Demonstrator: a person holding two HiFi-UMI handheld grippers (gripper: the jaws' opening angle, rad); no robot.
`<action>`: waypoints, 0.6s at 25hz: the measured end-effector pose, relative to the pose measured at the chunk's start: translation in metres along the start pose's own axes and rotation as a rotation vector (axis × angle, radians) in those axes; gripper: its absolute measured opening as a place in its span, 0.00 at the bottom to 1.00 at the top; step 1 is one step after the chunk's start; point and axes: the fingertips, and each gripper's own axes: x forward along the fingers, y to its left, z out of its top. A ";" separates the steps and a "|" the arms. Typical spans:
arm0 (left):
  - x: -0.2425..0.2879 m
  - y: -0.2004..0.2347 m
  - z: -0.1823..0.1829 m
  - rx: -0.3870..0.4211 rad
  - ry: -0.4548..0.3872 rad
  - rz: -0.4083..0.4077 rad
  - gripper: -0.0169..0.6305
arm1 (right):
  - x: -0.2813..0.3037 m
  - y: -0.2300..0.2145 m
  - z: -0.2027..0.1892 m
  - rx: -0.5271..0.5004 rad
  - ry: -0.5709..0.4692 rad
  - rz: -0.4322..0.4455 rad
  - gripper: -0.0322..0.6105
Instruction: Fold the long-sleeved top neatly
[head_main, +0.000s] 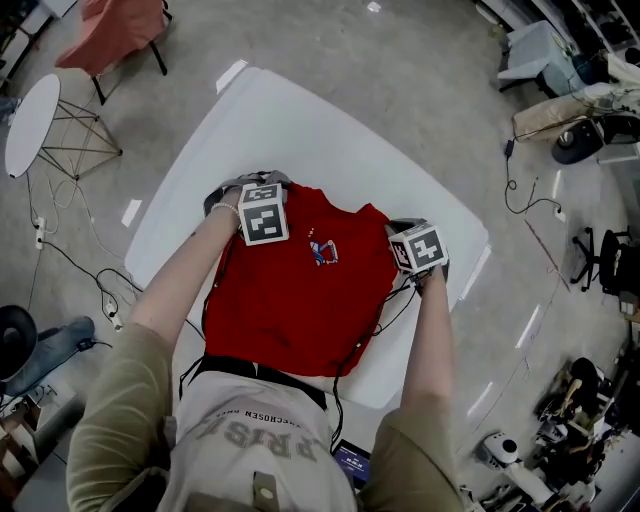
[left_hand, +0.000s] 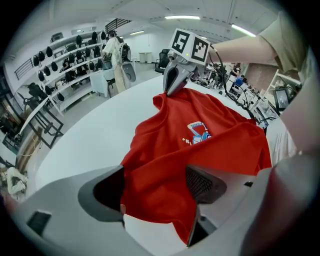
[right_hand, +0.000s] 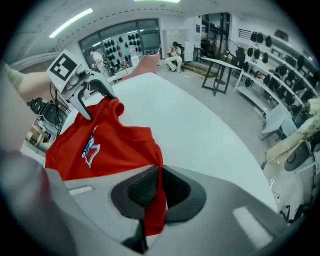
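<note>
At the near edge of the white surface (head_main: 400, 375), the red long-sleeved top (head_main: 290, 300) lies spread. At its far corners, the right gripper (right_hand: 156, 192) fingers clamp a fold, while the left gripper (left_hand: 155, 187) fingers stand apart around bunched cloth. Lifting now would likely raise one corner only and skew the fold.

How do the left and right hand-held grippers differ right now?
The left hand-held gripper has its jaws wide apart; the right hand-held gripper has them closed. Cloth of the red top lies loosely between the left one's pads; the right one pinches a thin edge of it. Both point down at the top on the white table.
</note>
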 end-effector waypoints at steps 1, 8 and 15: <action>0.001 0.001 -0.001 -0.008 -0.001 0.000 0.59 | 0.000 -0.001 0.000 0.012 0.001 -0.005 0.08; -0.021 0.022 0.018 0.052 -0.038 0.038 0.60 | -0.013 0.012 0.014 -0.055 -0.044 0.137 0.32; -0.012 0.031 -0.006 0.128 0.139 -0.094 0.60 | -0.003 0.016 0.005 -0.151 0.072 0.183 0.33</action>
